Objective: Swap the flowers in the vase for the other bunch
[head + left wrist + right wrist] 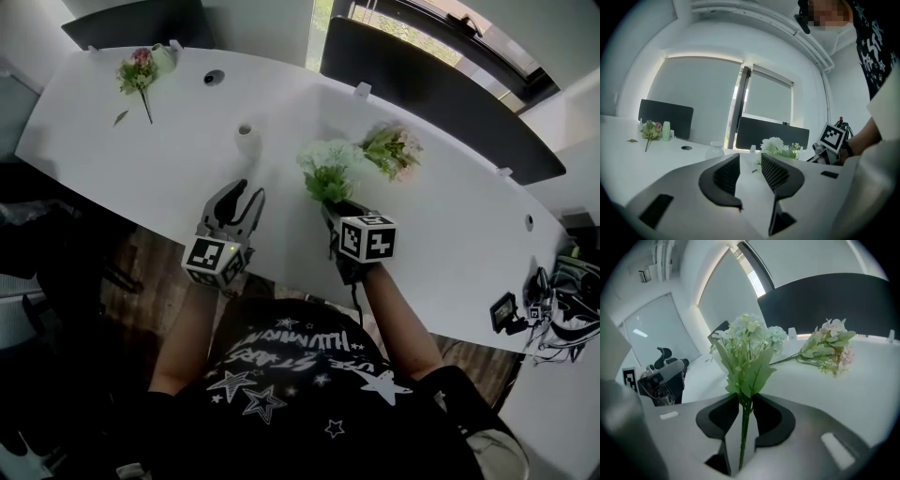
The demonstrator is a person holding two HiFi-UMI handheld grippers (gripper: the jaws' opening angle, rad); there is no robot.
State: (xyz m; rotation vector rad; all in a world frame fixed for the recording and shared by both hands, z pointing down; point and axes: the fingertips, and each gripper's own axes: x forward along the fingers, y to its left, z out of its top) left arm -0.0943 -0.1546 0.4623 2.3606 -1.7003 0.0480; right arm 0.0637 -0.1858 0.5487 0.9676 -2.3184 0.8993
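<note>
Stem in grasp: nearest the person, the right tool (745, 401) is clenched on the thin green stem of a white-and-green bunch (749, 341). It holds the bunch upright just above the front of the white surface (112, 150), at the lower centre of the head view. To its left, the left tool (750, 161) is released, its jaws partly apart with nothing between them, and it points across the surface toward the vase. Just beyond the held bunch, a pink-and-green bunch (394, 150) lies on its side. Farther in, the small clear vase (246, 131) stands upright and looks empty, well apart from both tools. At the far upper left a pink-headed sprig (139, 73) lies alone.

With the vase empty, the step in hand seems to be moving a bunch. Whether the held one is meant for the vase or for the surface I cannot tell. If it goes in, the stem end must line up over the narrow neck and go straight down, and the free left tool could steady the vase.
</note>
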